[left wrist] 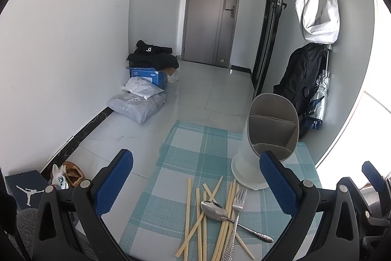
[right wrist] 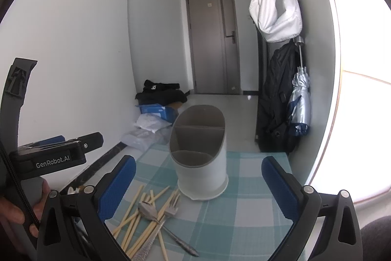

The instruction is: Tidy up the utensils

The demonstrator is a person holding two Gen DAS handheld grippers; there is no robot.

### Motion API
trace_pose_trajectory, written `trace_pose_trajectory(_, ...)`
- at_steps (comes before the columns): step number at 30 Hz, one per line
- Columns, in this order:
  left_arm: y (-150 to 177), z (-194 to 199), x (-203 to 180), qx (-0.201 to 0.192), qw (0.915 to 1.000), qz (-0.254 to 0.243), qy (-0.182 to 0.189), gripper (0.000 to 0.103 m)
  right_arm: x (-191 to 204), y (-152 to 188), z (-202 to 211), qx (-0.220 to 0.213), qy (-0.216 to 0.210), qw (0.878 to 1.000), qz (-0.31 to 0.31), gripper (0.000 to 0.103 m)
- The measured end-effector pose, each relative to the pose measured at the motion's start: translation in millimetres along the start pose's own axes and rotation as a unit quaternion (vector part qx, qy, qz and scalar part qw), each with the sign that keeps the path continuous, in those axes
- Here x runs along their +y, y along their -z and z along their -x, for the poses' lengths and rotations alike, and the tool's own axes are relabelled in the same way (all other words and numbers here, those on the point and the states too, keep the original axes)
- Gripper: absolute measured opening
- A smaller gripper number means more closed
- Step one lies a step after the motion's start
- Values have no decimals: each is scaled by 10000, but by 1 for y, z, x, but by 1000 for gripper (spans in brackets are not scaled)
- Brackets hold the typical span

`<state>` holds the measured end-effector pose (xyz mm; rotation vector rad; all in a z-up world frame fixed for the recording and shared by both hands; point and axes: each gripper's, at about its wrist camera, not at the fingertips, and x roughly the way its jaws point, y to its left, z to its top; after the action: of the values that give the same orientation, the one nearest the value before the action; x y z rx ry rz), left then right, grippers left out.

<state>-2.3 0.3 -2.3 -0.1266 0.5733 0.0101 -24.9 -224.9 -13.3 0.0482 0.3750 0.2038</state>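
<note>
On the desk (left wrist: 185, 138), with its teal checked cloth, the chopsticks (left wrist: 199, 214) lie in a loose heap, their long axes mostly running toward the far door. The spoon (left wrist: 215, 208) crosses them diagonally, bowl toward the left. The fork (left wrist: 238, 202) points its tines at the utensil holder (right wrist: 199, 158), which stands upright just behind the heap, all its divided compartments empty. The left gripper (left wrist: 195, 180) and right gripper (right wrist: 198, 184) both hover spread wide, holding nothing.
</note>
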Motion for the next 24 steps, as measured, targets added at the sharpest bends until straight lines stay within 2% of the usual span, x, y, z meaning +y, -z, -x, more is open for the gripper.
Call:
trace_pose_trajectory(10, 0, -3, -1, 89, 9999, 31, 74, 102, -1, 0, 0, 38, 32, 10000, 7, 103)
trace_pose_trajectory(16, 1, -11, 3, 257, 9996, 54, 122, 102, -2, 2, -9, 203, -7, 9998, -39, 103)
trace_pose_trajectory(21, 4, -28, 13, 683, 9973, 192, 165, 102, -6, 6, -30, 610, -279, 9977, -116, 103)
trace_pose_trajectory(24, 7, -43, 23, 1027, 9939, 350, 198, 102, -6, 10, -52, 1052, -502, 9930, -199, 103)
